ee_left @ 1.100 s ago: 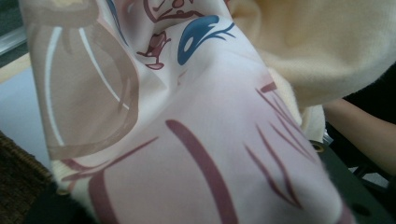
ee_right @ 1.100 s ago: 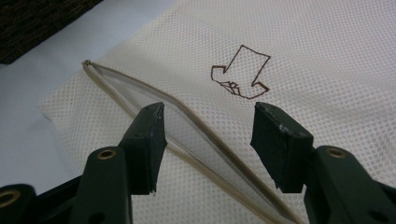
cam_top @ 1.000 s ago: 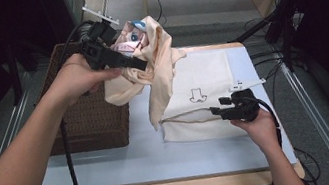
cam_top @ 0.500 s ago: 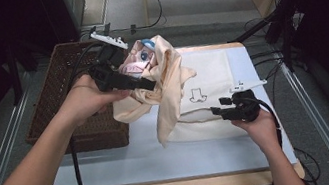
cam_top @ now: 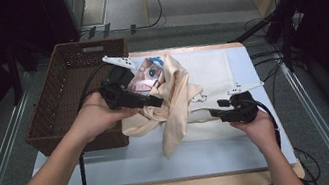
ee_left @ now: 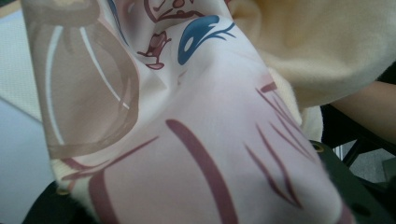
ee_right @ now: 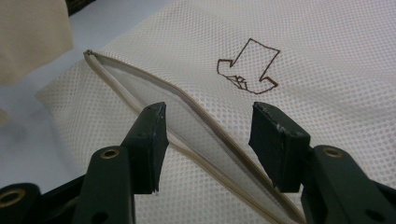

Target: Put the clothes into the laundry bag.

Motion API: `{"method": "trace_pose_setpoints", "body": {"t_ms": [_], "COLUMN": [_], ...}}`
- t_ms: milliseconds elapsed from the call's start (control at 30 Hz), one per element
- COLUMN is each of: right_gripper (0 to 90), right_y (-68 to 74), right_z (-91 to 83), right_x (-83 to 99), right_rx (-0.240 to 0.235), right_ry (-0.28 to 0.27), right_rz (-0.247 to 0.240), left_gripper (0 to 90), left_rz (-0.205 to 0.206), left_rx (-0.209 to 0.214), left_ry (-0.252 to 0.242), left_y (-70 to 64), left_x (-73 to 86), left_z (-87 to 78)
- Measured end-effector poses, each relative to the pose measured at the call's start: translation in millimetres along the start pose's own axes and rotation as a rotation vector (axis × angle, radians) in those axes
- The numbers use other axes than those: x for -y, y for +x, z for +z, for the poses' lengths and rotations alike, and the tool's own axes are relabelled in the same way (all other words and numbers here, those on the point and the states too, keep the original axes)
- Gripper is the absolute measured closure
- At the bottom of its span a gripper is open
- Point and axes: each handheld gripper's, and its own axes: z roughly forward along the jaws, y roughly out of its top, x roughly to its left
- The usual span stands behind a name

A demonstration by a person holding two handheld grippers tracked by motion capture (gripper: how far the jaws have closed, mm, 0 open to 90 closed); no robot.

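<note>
My left gripper (cam_top: 157, 102) is shut on a cream garment (cam_top: 175, 108) with a cartoon print and holds it bunched above the table, just left of a white mesh laundry bag (cam_top: 217, 68). In the left gripper view the printed cloth (ee_left: 210, 140) drapes over both jaws. My right gripper (cam_top: 215, 112) rests open at the bag's near edge. In the right gripper view the gripper (ee_right: 208, 121) has one jaw on each side of the bag's gaping zip opening (ee_right: 154, 93), beside an arrow mark (ee_right: 250, 65) drawn on the mesh.
A brown wicker basket (cam_top: 65, 88) stands at the table's left edge, close behind my left hand. The pale table top (cam_top: 163, 158) lies bare along the front. Cables trail over the floor beyond the table's right side.
My left gripper has carried the garment down and nearer, from above the basket's corner to just left of the bag. The right gripper has stayed put.
</note>
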Motion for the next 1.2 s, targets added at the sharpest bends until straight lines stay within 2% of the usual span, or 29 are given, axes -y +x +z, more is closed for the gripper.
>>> {"method": "trace_pose_setpoints", "body": {"t_ms": [200,333,500,633,733,833,1000,1200], "right_gripper": [46.0,46.0,46.7,50.1,54.2,65.8,81.6,85.9], "right_y": [2.9,3.1,1.0,0.1,-0.3,0.5,-0.6,0.8], "right_z": [8.8,14.4,21.3,28.3,31.6,32.7,32.4,30.7], "right_x": [1.0,1.7,2.2,1.9,1.8,1.2,-1.7,-8.2], "right_rx": [0.003,0.014,0.029,0.05,0.067,0.085,0.096,0.109], "right_ry": [0.038,0.063,0.083,0.105,0.122,0.12,0.123,0.108], "right_rz": [-0.025,-0.021,-0.026,-0.034,-0.046,-0.048,-0.017,0.005], "left_gripper": [62.4,62.3,62.2,62.2,62.1,62.1,62.1,62.1], "left_rz": [0.004,0.007,0.005,0.009,0.012,0.013,0.005,0.016], "left_rx": [-0.012,-0.009,0.019,0.02,0.011,0.013,0.009,0.016], "left_ry": [0.005,0.02,0.015,0.013,0.026,0.032,0.071,0.095], "left_y": [-2.8,-6.6,-9.9,-13.5,-12.6,-12.4,-12.3,-15.0], "left_x": [8.9,15.5,23.2,29.5,34.4,41.1,53.4,67.2], "left_z": [14.6,24.9,37.0,47.1,53.7,62.1,77.3,97.0]}}
